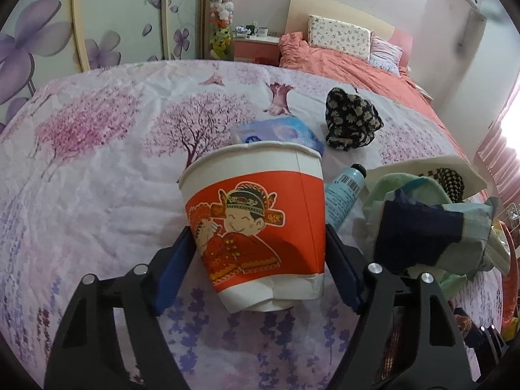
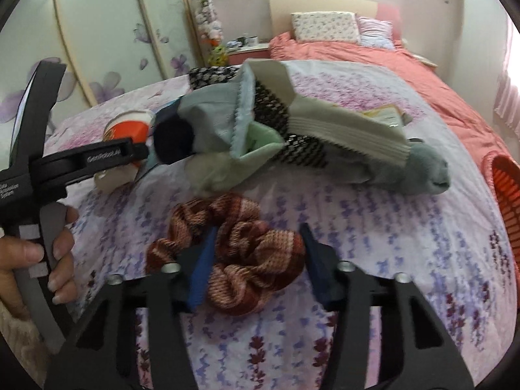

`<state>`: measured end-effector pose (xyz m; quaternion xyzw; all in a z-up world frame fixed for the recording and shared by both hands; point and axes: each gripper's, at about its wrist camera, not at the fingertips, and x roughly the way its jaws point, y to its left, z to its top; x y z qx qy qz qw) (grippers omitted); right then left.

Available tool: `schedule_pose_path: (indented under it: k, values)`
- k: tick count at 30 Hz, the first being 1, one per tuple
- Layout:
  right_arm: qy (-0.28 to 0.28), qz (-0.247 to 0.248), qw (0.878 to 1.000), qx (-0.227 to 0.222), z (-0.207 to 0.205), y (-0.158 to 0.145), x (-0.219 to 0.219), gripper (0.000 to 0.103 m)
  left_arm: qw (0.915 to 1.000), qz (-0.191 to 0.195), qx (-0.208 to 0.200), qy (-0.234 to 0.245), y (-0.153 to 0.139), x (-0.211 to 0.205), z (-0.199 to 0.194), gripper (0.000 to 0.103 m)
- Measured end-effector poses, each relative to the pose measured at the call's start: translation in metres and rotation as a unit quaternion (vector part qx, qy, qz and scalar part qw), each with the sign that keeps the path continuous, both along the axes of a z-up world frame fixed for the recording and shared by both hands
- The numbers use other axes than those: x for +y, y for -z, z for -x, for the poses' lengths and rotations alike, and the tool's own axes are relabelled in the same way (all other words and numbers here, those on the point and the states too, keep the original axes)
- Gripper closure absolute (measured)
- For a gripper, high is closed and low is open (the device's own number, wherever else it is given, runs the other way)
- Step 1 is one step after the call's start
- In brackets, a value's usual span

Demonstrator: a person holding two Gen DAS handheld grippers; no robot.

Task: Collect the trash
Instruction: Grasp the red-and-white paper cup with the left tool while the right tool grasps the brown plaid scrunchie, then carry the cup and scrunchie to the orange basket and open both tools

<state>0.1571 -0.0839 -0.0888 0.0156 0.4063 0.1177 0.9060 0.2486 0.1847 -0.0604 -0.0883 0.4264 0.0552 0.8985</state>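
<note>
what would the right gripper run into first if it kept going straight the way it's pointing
The right gripper already has the brown knitted cloth between its fingers, so that comes first. Past it, probably the bedsheet, then the pile of socks; depth is hard to judge.

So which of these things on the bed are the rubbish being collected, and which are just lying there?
Part of the job:
- paper cup, gripped in the left tongs
- orange basket, possibly the bin

Just lying about, by the look of it:
- brown scrunchie, though it sits between the right tongs
- blue tube
- tissue pack
- pile of cloths
- black floral cloth
</note>
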Motion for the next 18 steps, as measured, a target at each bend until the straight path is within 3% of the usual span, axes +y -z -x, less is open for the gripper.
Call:
schedule_pose_path:
  k: [2, 5, 18]
  values:
    - [-0.004, 0.001, 1.000, -0.005, 0.003, -0.002, 0.002, 0.073, 1.0000, -0.004, -0.008, 0.001, -0.005, 0.000, 0.005, 0.028]
    - [-0.008, -0.016, 1.000, -0.004, 0.009, -0.007, -0.002, 0.081, 0.9998, -0.010, -0.018, 0.000, -0.013, 0.001, 0.011, 0.028]
    - [-0.001, -0.022, 0.997, -0.074, 0.050, -0.052, -0.030, 0.084, 0.9974, -0.025, -0.065, 0.020, -0.062, -0.016, 0.053, 0.028]
